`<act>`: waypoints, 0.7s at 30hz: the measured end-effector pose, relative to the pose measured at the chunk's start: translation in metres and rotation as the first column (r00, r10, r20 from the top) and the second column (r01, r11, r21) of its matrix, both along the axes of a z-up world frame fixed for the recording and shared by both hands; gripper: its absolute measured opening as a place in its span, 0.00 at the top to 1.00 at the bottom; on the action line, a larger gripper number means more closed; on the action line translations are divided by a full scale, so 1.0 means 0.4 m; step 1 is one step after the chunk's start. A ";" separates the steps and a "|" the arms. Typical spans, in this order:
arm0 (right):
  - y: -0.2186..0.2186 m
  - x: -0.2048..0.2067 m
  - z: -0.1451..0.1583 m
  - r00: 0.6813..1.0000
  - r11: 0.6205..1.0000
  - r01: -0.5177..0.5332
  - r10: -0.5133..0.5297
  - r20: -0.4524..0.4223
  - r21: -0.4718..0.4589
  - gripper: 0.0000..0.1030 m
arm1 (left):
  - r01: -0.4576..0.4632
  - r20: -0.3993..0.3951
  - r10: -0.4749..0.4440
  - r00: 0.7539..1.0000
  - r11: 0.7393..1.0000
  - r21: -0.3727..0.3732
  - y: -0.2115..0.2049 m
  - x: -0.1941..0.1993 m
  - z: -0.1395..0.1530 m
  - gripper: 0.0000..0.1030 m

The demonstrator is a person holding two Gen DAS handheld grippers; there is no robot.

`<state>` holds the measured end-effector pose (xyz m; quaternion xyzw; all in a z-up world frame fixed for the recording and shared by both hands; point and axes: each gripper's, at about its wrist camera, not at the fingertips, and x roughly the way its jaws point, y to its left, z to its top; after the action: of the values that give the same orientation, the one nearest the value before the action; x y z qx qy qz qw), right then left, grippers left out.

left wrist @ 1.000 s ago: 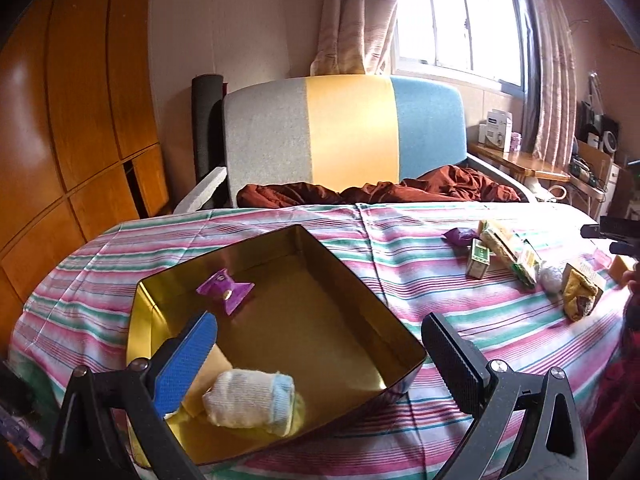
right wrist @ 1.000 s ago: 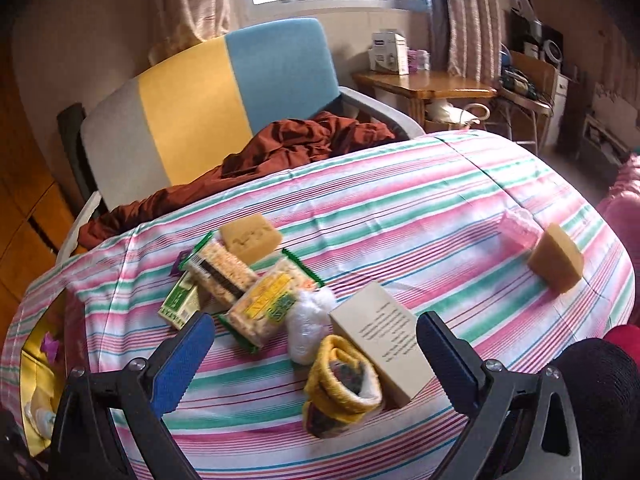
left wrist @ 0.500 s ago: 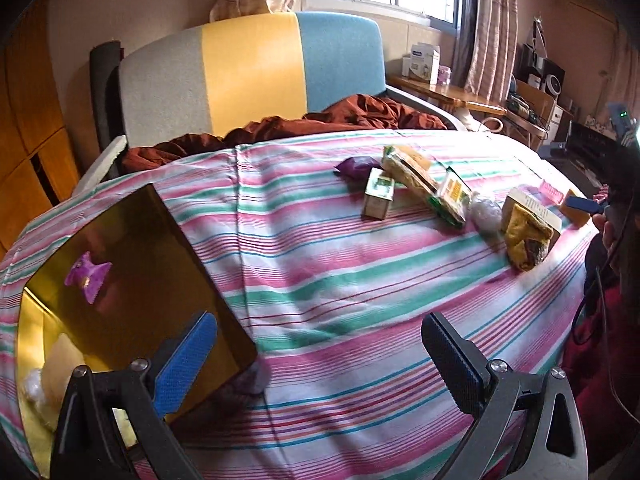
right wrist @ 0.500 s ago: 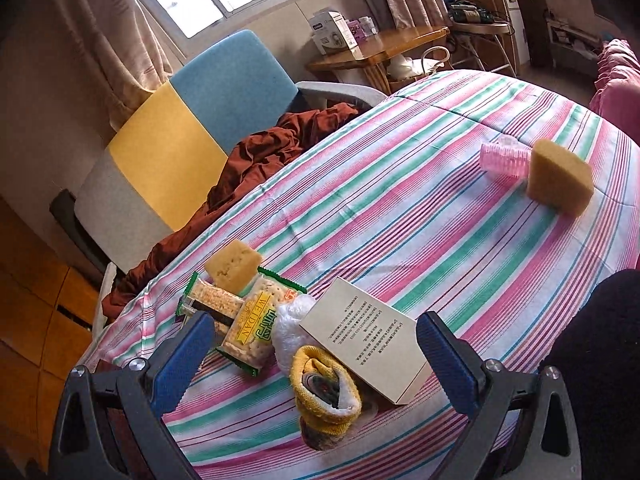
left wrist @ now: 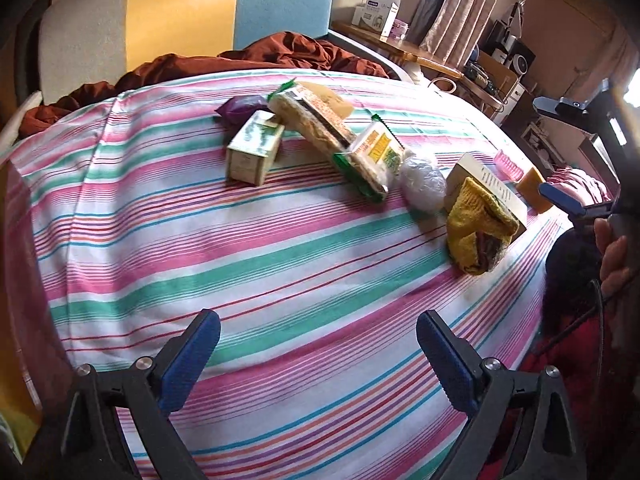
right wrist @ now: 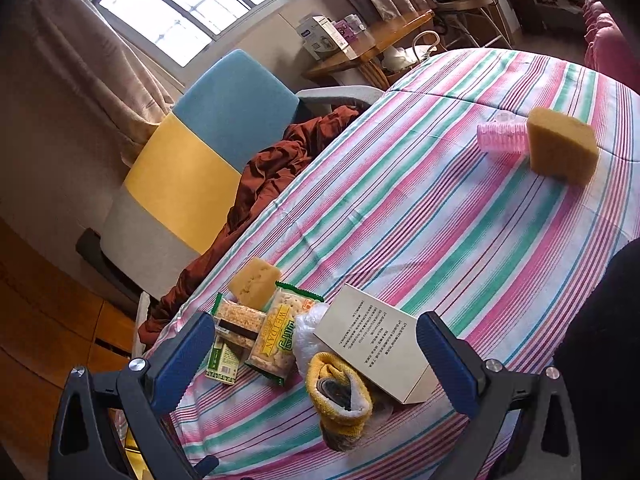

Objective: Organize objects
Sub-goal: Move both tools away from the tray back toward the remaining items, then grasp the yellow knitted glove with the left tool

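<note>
The right gripper [right wrist: 316, 356] hangs over the striped surface [right wrist: 460, 208], jaws spread wide and holding nothing. Between the jaws lie a rolled yellow sock [right wrist: 340, 392] and a beige box [right wrist: 380, 344], touching each other. Just left of them sit a white plastic bag [right wrist: 308, 328] and a cracker pack [right wrist: 280, 340]. Far beyond the right jaw, a yellow sponge [right wrist: 562, 146] touches a pink roller [right wrist: 502, 138].

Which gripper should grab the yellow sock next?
Right, probably. The right gripper is open with the yellow sock just ahead between its fingers; the left gripper, also open, faces bare tablecloth, the sock farther off.
</note>
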<state>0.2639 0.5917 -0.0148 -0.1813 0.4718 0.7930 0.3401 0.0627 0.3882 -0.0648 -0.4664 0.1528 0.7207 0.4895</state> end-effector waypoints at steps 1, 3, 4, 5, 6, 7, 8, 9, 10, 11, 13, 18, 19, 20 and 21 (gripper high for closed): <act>0.001 0.000 -0.001 1.000 1.000 -0.001 0.001 -0.004 -0.003 0.00 | 0.015 0.016 -0.015 1.000 1.000 0.001 0.021 0.006 -0.003 0.04; 0.001 0.000 -0.001 1.000 1.000 -0.005 0.005 -0.012 -0.005 0.00 | 0.049 0.050 -0.050 0.997 0.999 0.018 0.062 0.020 -0.003 0.04; 0.001 0.000 -0.001 1.000 1.000 -0.006 0.006 -0.015 -0.005 0.00 | 0.066 0.067 -0.068 0.995 0.997 0.030 0.083 0.028 -0.001 0.04; 0.001 0.000 -0.001 1.000 1.000 -0.007 0.007 -0.019 -0.006 0.00 | 0.085 0.081 -0.088 0.993 0.996 0.042 0.105 0.037 0.001 0.04; 0.001 0.000 -0.001 1.000 1.000 -0.008 0.008 -0.024 -0.007 0.00 | 0.097 0.091 -0.101 0.991 0.994 0.055 0.125 0.043 0.005 0.04; 0.002 0.002 -0.003 1.000 1.000 -0.008 0.008 -0.029 -0.008 0.00 | 0.107 0.101 -0.114 0.988 0.992 0.070 0.146 0.050 0.009 0.04; 0.003 0.003 -0.004 0.999 1.000 -0.009 0.008 -0.033 -0.010 0.00 | 0.119 0.117 -0.128 0.985 0.989 0.083 0.168 0.057 0.011 0.04; 0.004 0.003 -0.004 0.999 1.000 -0.009 0.008 -0.036 -0.013 0.00 | 0.125 0.130 -0.136 0.982 0.988 0.090 0.188 0.062 0.014 0.04; 0.005 0.003 -0.005 0.999 1.000 -0.009 0.008 -0.038 -0.016 0.00 | 0.127 0.139 -0.140 0.980 0.987 0.097 0.206 0.068 0.016 0.04; 0.005 0.003 -0.006 0.999 1.000 -0.010 0.010 -0.041 -0.018 0.00 | 0.133 0.147 -0.148 0.978 0.986 0.104 0.224 0.076 0.017 0.04; 0.007 0.001 -0.008 0.999 1.000 -0.013 0.012 -0.043 -0.022 0.00 | 0.144 0.156 -0.158 0.975 0.985 0.097 0.260 0.092 0.009 0.05; 0.009 -0.003 -0.009 0.999 1.000 -0.013 0.013 -0.035 -0.023 0.00 | 0.142 0.140 -0.155 0.978 0.985 0.099 0.301 0.112 -0.017 0.25; 0.009 -0.005 -0.010 0.999 1.000 -0.013 0.012 -0.030 -0.021 0.00 | 0.153 0.159 -0.168 0.973 0.983 0.104 0.299 0.110 -0.018 0.36; 0.009 -0.007 -0.010 1.000 1.000 -0.013 0.012 -0.021 -0.020 0.00 | 0.158 0.176 -0.177 0.968 0.980 0.118 0.293 0.107 -0.017 0.49; 0.009 -0.009 -0.011 1.000 1.000 -0.015 0.015 -0.016 -0.019 0.00 | 0.159 0.191 -0.184 0.964 0.977 0.139 0.282 0.102 -0.014 0.56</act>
<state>0.2603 0.5951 -0.0190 -0.1819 0.4807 0.7923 0.3288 0.1033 0.5009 -0.0705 -0.4916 0.0973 0.6322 0.5909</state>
